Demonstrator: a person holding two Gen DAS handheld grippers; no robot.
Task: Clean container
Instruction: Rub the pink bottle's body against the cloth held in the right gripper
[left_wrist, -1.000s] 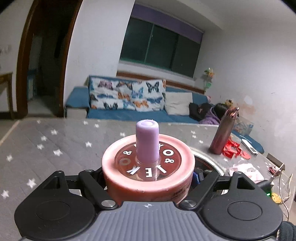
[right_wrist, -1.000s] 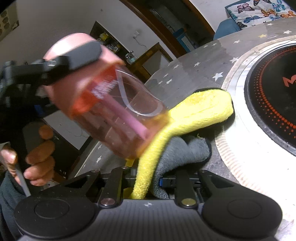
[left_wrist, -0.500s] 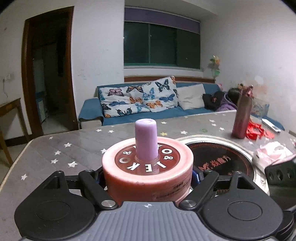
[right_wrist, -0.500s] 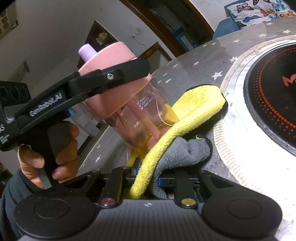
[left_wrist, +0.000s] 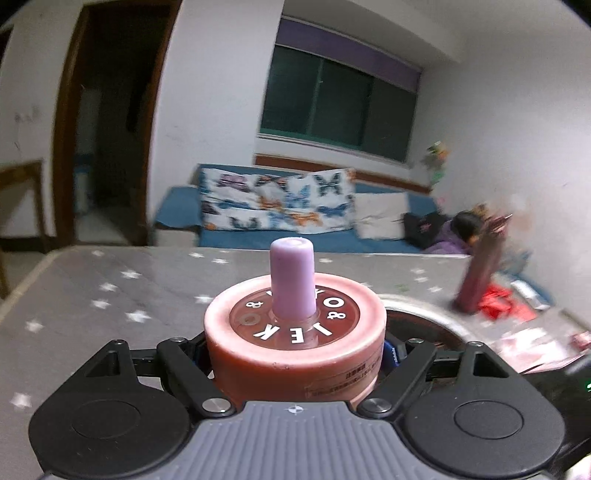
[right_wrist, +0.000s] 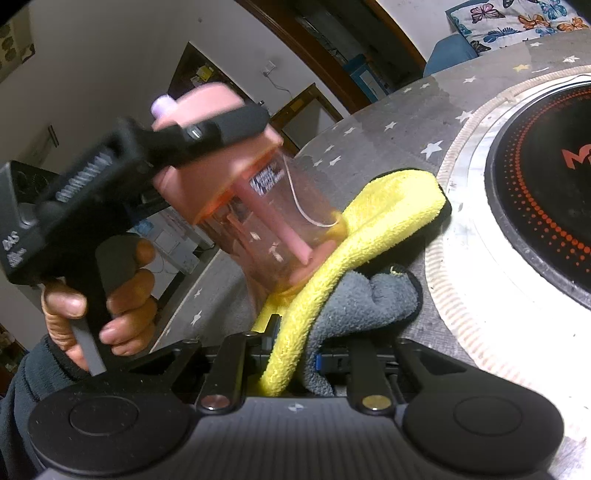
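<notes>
My left gripper (left_wrist: 295, 354) is shut on the pink lid of a clear pink tumbler (left_wrist: 295, 339) with a lilac straw tip (left_wrist: 292, 280). In the right wrist view the tumbler (right_wrist: 266, 221) hangs tilted above the table, its base against a yellow and grey cloth (right_wrist: 354, 251). My right gripper (right_wrist: 299, 354) is shut on that cloth, which drapes forward under the tumbler. The left gripper's fingers (right_wrist: 221, 129) clamp the lid there.
The grey star-patterned table (right_wrist: 388, 144) carries a round black induction hob (right_wrist: 546, 192) in a pale ring to the right. A dark red bottle (left_wrist: 480, 273), red items and papers lie at the table's far right. A sofa stands behind.
The left gripper has swung and tilted the tumbler against the cloth; its view panned left then right. The right gripper and cloth have stayed almost still.
</notes>
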